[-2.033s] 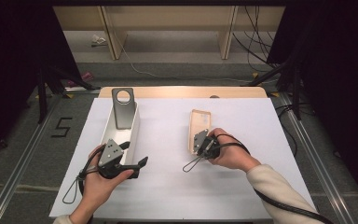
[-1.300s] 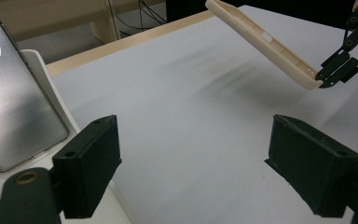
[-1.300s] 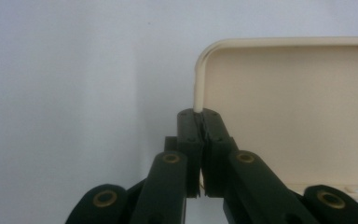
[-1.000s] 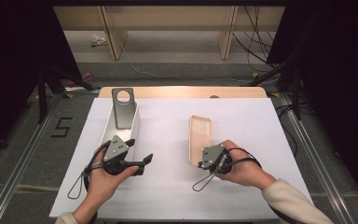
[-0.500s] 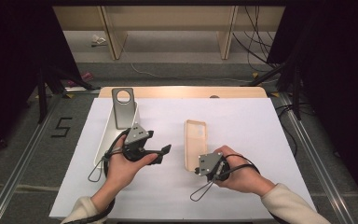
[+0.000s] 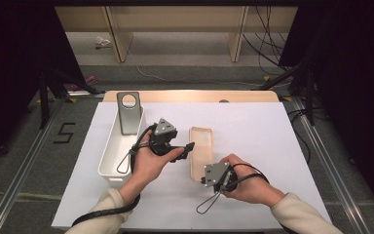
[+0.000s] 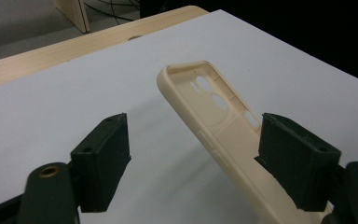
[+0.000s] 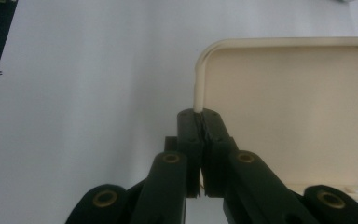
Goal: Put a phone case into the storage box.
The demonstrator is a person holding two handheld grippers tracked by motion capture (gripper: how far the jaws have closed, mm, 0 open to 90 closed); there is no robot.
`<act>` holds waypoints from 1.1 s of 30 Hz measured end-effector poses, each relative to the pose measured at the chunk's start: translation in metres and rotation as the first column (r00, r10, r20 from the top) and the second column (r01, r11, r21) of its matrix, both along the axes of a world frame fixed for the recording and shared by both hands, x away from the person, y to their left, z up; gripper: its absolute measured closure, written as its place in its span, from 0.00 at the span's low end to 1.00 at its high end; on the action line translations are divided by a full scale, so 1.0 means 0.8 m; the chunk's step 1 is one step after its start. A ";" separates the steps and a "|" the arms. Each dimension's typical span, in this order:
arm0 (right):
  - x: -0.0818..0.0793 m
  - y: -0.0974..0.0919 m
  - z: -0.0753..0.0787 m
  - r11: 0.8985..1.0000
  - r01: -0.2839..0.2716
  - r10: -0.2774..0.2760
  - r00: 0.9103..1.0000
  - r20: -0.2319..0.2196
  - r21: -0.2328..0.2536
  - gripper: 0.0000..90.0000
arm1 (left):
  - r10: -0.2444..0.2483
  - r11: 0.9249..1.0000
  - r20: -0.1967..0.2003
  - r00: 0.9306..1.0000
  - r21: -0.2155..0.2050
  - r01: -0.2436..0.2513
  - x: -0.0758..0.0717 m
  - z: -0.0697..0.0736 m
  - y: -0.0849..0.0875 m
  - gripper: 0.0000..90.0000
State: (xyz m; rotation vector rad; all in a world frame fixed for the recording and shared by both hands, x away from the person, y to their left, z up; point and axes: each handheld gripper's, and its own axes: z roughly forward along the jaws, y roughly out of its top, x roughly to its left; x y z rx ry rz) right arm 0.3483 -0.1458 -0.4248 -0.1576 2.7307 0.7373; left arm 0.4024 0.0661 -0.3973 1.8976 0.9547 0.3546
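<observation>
On a white table (image 6: 253, 126), the cream phone case (image 6: 202, 151) serves as the landmark. Well to its left stands a white bin (image 6: 119, 151), long and narrow, with a grey metal plate (image 6: 128, 112) bearing a round hole leaning upright at its far end. Between the bin and the case, the person's left hand (image 6: 148, 163) holds the left gripper (image 6: 187, 147) just at the case's left edge, near its middle. The left gripper view looks along that gripper (image 7: 193, 161): its jaws stand apart and have just been closing, with the case's long side wall (image 7: 223, 140) rising between them; the right jaw overlaps the case's inside face, while the left jaw is clear of it, with bare table between. Whether the right pad already touches the case cannot be told. The case lies hollow side up, its camera cut-outs at the far end, and in the left gripper view it tilts up off the table. At the case's near end, slightly to its right, the right hand (image 6: 248, 187) holds the right gripper (image 6: 203, 179). The right gripper view shows this gripper (image 8: 200, 116) with its jaws pressed together on the case's rim (image 8: 198, 88) at a rounded corner, pinching the thin wall
</observation>
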 end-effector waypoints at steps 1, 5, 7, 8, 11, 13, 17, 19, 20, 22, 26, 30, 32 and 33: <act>0.000 0.000 0.000 1.000 0.001 -0.001 1.000 0.000 0.001 0.98 | 0.003 1.000 -0.004 1.000 0.004 -0.003 0.003 0.000 -0.003 0.28; 0.000 0.002 0.000 1.000 0.002 -0.002 1.000 0.009 0.006 0.98 | 0.008 1.000 -0.036 0.999 0.008 -0.008 0.010 0.000 -0.010 0.32; -0.001 0.002 0.001 1.000 0.000 0.000 1.000 0.008 0.002 0.98 | 0.002 1.000 -0.040 0.999 0.016 -0.001 0.013 -0.001 -0.014 0.34; -0.001 0.002 0.001 1.000 0.001 -0.001 1.000 0.010 0.002 0.98 | 0.003 1.000 -0.046 0.999 0.013 -0.002 0.014 -0.001 -0.015 0.35; -0.001 0.003 0.001 1.000 -0.008 0.008 1.000 0.014 0.004 0.98 | 0.017 1.000 -0.060 0.998 0.011 -0.017 0.019 -0.001 -0.019 0.38; -0.002 0.004 0.001 1.000 -0.005 0.005 1.000 0.020 0.002 0.98 | 0.023 1.000 -0.069 0.997 0.004 -0.023 0.022 -0.002 -0.021 0.41; -0.003 0.004 0.001 1.000 -0.001 0.001 1.000 0.016 0.002 0.98 | 0.029 1.000 -0.098 0.995 0.002 -0.029 0.025 -0.004 -0.024 0.48; -0.002 0.004 0.001 1.000 -0.005 0.005 1.000 0.019 -0.001 0.98 | 0.035 0.999 -0.098 0.995 -0.010 -0.036 0.027 -0.003 -0.025 0.53; -0.002 0.005 0.001 1.000 -0.013 0.013 1.000 0.025 0.001 0.98 | 0.036 0.999 -0.100 0.994 -0.011 -0.038 0.027 -0.003 -0.024 0.55; -0.003 0.005 0.001 1.000 -0.009 0.009 1.000 0.022 -0.003 0.98 | 0.039 0.999 -0.107 0.993 -0.012 -0.040 0.028 -0.002 -0.024 0.59; -0.005 0.007 0.002 1.000 -0.015 0.015 0.999 0.029 -0.006 0.98 | 0.049 0.998 -0.132 0.990 -0.026 -0.053 0.032 -0.003 -0.023 0.66; -0.006 0.008 0.001 1.000 -0.020 0.020 0.999 0.027 -0.005 0.98 | 0.059 0.997 -0.139 0.989 -0.049 -0.066 0.033 -0.003 -0.019 0.75; -0.005 0.007 0.000 1.000 -0.016 0.016 1.000 0.012 -0.018 0.98 | 0.057 0.996 -0.144 0.988 -0.066 -0.067 0.031 -0.003 -0.018 0.77; -0.005 0.007 -0.001 1.000 -0.014 0.015 1.000 0.018 -0.016 0.98 | 0.055 0.995 -0.147 0.988 -0.071 -0.066 0.031 -0.002 -0.018 0.77</act>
